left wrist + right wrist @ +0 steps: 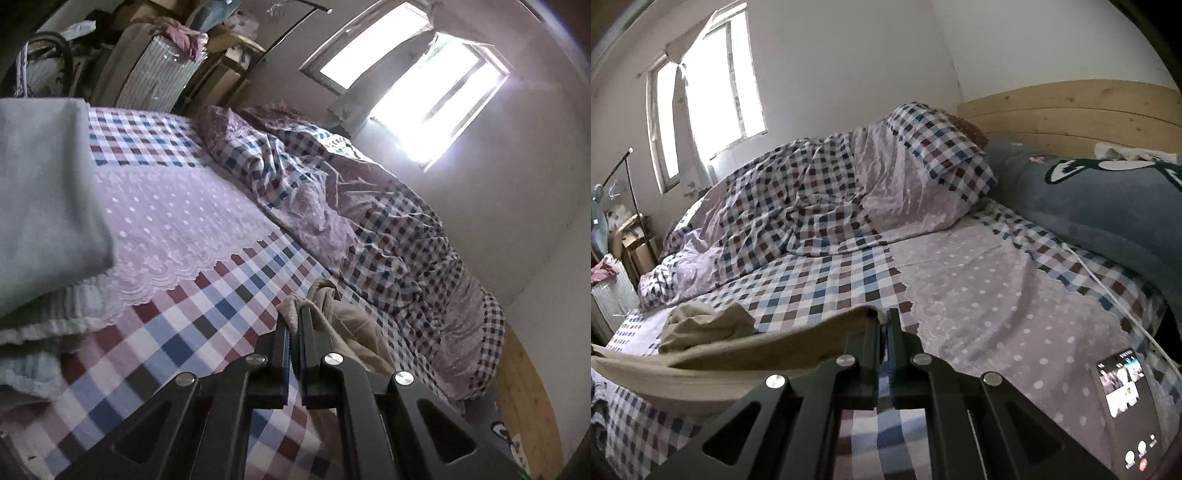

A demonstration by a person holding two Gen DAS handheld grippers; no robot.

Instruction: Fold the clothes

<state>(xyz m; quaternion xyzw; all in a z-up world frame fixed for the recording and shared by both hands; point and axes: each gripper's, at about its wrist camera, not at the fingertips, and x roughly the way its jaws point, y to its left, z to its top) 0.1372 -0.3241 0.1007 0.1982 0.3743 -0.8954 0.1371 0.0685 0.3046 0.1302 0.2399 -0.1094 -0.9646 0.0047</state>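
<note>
Both tongs are clamped on the beige garment (713, 354): left gripper (295, 314) and right gripper (882, 319) hold 2 ends, its long axis stretched between them above the checked bedsheet (820, 280).

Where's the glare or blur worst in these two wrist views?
Left wrist: window blown out, haze on the wall; pale green cloth close and soft. Right wrist: window clipped white too, beige garment edge blurred near the lens, phone screen readable. Fisheye bending at both rims.
</note>
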